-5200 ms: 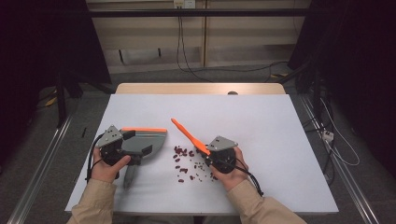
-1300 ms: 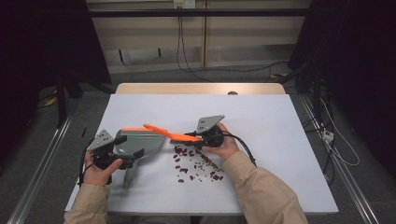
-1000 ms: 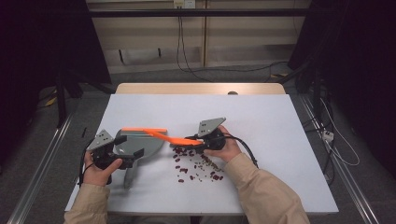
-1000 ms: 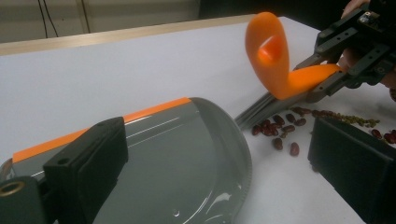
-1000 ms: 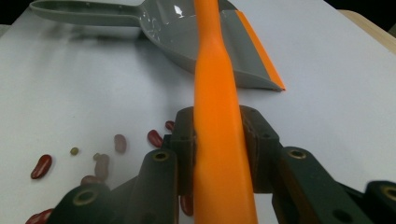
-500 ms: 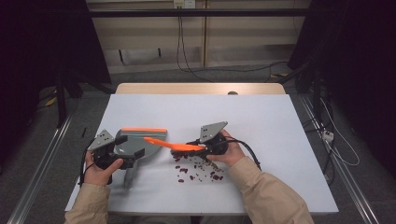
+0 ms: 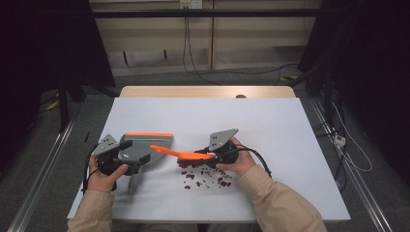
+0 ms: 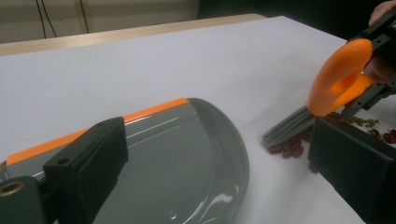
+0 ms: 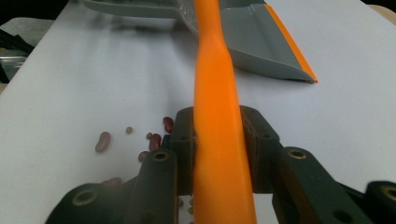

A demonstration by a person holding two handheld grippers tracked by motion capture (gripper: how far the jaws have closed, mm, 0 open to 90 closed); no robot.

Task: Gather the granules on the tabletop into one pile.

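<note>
Scene: I work two handheld grippers over a white table [image 7: 290, 125], my forearms coming in from the near edge.
Right gripper: my right gripper [image 7: 212, 155] is clenched on the orange brush [image 7: 181, 153]; in the right gripper view both jaws press flat against the orange handle [image 9: 215, 140].
Brush: it lies nearly level, pointing left from my right hand toward the dustpan, just above the table. The left gripper view shows its grey bristles [image 8: 287, 129] touching the table at the left edge of the beans.
Left gripper: my left gripper [image 7: 126, 155] grasps the grey dustpan [image 7: 140, 147] at the near left of the table; in the left gripper view its jaws stand either side of the pan, and I cannot tell how tightly they press.
Dustpan: it sits flat on the table, its orange lip [image 7: 149, 135] on the far side, its open mouth near the brush.
Beans: dark red beans [image 7: 203, 175] lie scattered on the table near centre, right of the pan and just below the brush, none inside the pan that I can see.
</note>
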